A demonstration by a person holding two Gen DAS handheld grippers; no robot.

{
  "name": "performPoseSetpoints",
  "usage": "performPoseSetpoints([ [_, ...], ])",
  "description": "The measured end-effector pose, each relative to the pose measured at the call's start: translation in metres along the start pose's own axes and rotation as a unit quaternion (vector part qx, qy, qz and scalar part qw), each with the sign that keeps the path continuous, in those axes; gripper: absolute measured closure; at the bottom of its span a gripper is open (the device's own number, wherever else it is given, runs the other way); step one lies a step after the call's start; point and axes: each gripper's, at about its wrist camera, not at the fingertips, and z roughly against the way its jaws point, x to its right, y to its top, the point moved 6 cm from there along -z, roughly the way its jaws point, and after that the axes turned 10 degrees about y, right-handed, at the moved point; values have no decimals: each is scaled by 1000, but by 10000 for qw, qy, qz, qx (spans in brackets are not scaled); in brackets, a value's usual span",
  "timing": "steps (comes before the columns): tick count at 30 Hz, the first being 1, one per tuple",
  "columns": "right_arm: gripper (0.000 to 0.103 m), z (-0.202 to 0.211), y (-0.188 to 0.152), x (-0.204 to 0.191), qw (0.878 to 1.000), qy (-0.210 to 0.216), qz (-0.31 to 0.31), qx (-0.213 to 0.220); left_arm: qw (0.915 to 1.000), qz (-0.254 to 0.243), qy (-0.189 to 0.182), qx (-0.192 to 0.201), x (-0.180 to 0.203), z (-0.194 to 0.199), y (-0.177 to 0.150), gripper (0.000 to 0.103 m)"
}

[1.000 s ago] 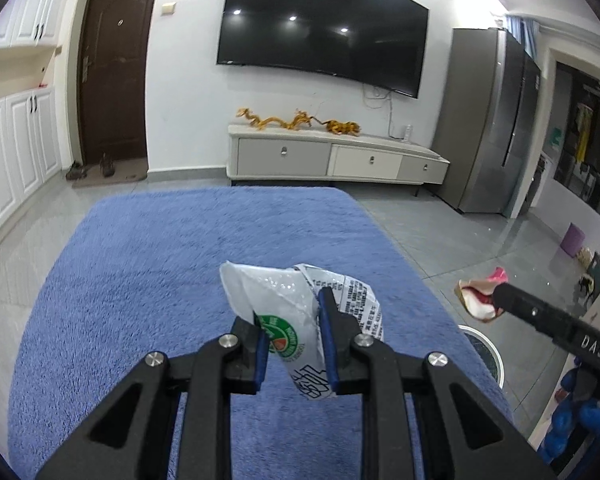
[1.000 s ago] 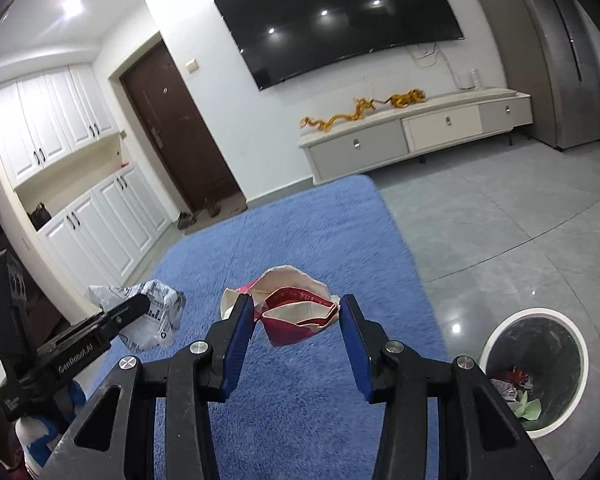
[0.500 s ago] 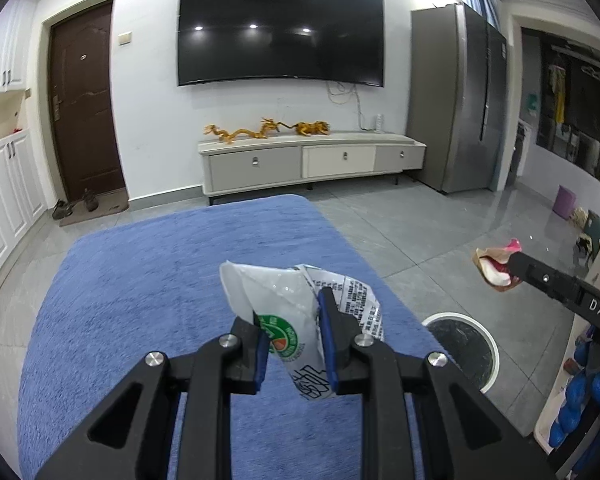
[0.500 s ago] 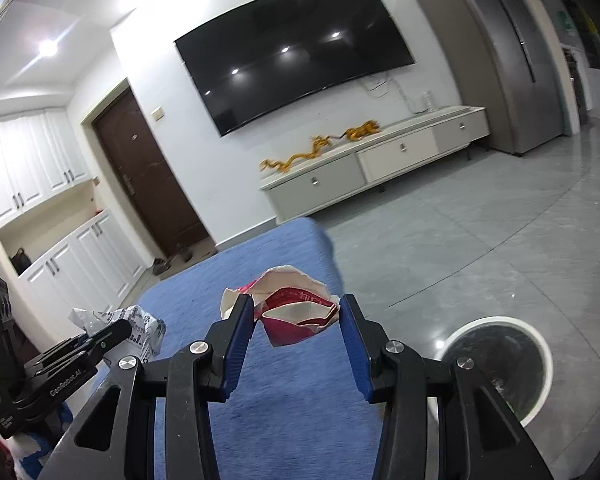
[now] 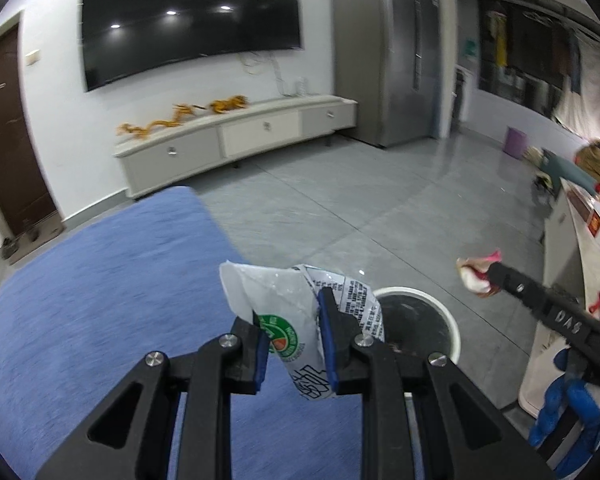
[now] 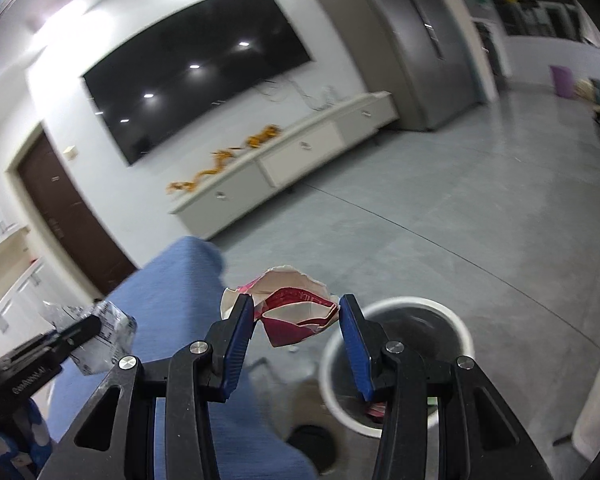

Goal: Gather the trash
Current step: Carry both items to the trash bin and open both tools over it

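Observation:
My left gripper (image 5: 294, 328) is shut on a white plastic wrapper (image 5: 284, 304) with a green logo and black print. A round white trash bin (image 5: 420, 320) stands on the floor just behind and right of it. In the right wrist view my right gripper (image 6: 298, 318) is shut on a crumpled red and white carton (image 6: 296, 308), with the trash bin (image 6: 398, 344) close below on the right. Each gripper shows in the other's view: the right gripper (image 5: 480, 276) with its carton at the right, the left gripper (image 6: 96, 326) with the wrapper at the left.
A blue rug (image 5: 100, 300) covers the floor to the left of the bin; grey tiles (image 5: 360, 200) run beyond. A white TV cabinet (image 5: 236, 140) under a wall TV stands at the back, a grey fridge (image 5: 384, 52) beside it, a white counter (image 5: 560, 260) at the right.
Both grippers have swung right, off the rug and toward the trash bin, which now lies right by the held wrapper and carton. Both grips are unchanged.

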Motion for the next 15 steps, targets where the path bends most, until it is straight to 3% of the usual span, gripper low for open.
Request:
performPoseSetpoints([
  [9, 59, -32, -18, 81, 9947, -756, -570, -406, 9952, -221, -780, -550, 83, -83, 16, 81],
  [15, 55, -57, -34, 108, 9890, -1062, -744, -708, 9863, -166, -1438, -794, 121, -120, 25, 81],
])
